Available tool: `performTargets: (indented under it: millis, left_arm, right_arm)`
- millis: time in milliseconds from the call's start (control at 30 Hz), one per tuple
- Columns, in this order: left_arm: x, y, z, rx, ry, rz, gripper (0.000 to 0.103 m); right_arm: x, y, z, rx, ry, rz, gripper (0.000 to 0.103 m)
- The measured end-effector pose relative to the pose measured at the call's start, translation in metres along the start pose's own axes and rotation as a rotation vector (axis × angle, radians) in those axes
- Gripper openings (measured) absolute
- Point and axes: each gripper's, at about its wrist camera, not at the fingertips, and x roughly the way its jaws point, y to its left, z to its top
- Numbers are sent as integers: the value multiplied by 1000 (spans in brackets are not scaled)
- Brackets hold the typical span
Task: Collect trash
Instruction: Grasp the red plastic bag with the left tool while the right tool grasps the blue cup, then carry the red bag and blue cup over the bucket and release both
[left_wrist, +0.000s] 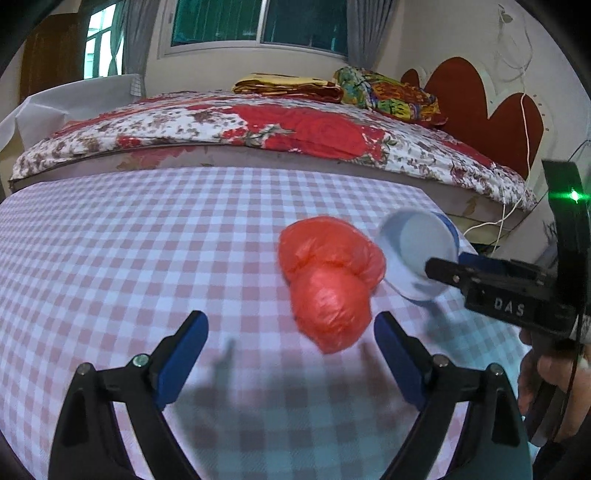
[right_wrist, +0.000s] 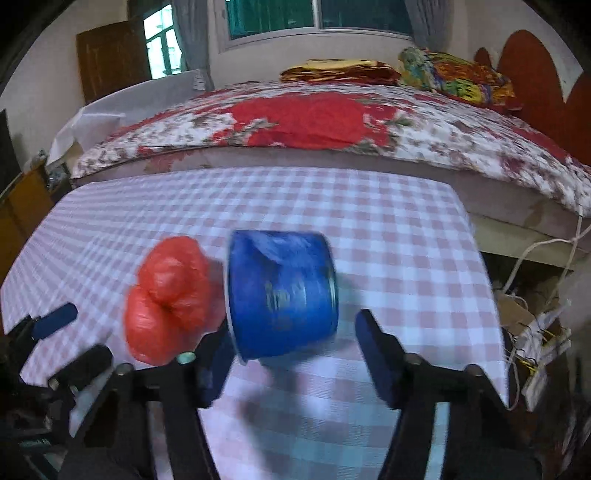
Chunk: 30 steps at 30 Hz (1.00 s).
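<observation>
On the pink-and-white checked surface (left_wrist: 147, 240) lies a crumpled red plastic bag (left_wrist: 328, 284), bunched into two rounded lobes. Just beside the bag, on its side toward the red headboard (left_wrist: 480, 103), a blue paper cup (right_wrist: 282, 291) rests tipped over. Its white inside faces the bag. The two sit so close that I cannot tell whether they touch.

The right gripper (right_wrist: 291, 325) reaches around the cup with its fingers apart. The finger on the bag's side sits right at the cup's rim, while the other finger stands clear of the blue wall with checked cloth showing between, so the cup is between them but not squeezed. The picture is blurred there. A person's hand (left_wrist: 546, 380) holds that gripper's handle, farther from the bag than the cup is.

The left gripper (left_wrist: 291, 319) hangs on the near side of the bag with its fingers spread wide and nothing between them. The bag's lower lobe lies just past the fingertips, closer to the finger on the cup's side. Shadows of the fingers fall on the cloth short of the bag.

Beyond the bag, past the far edge of the surface, stands a bed (left_wrist: 258, 125) under a red floral cover. Folded blankets (left_wrist: 288, 86) are stacked on it below a window.
</observation>
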Motion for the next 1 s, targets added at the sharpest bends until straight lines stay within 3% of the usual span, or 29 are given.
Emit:
performTargets:
  millis: [67, 233, 300, 367, 433, 533, 633, 1000]
  left_arm:
    - [7, -6, 4, 10, 8, -8, 92]
    - [27, -18, 11, 26, 53, -30, 84]
    - [35, -19, 12, 21, 66, -38, 82]
    - [42, -18, 14, 9, 84, -49, 75]
    - [49, -15, 15, -7, 102, -60, 49]
    - [57, -15, 17, -8, 127, -70, 39]
    - [54, -16, 16, 6, 126, -81, 34]
    - [8, -34, 3, 52, 53, -69, 34]
  right_arm:
    - [2, -10, -3, 15, 8, -18, 59]
    - [14, -25, -3, 33, 30, -2, 37]
    - [15, -25, -2, 31, 28, 6, 16]
    - [17, -24, -3, 32, 31, 13, 7]
    - [16, -26, -4, 43, 31, 28, 6]
    - [13, -27, -4, 40, 31, 18, 6]
    - [9, -28, -7, 33, 35, 17, 6]
    - [-26, -30, -25, 34, 15, 26, 6]
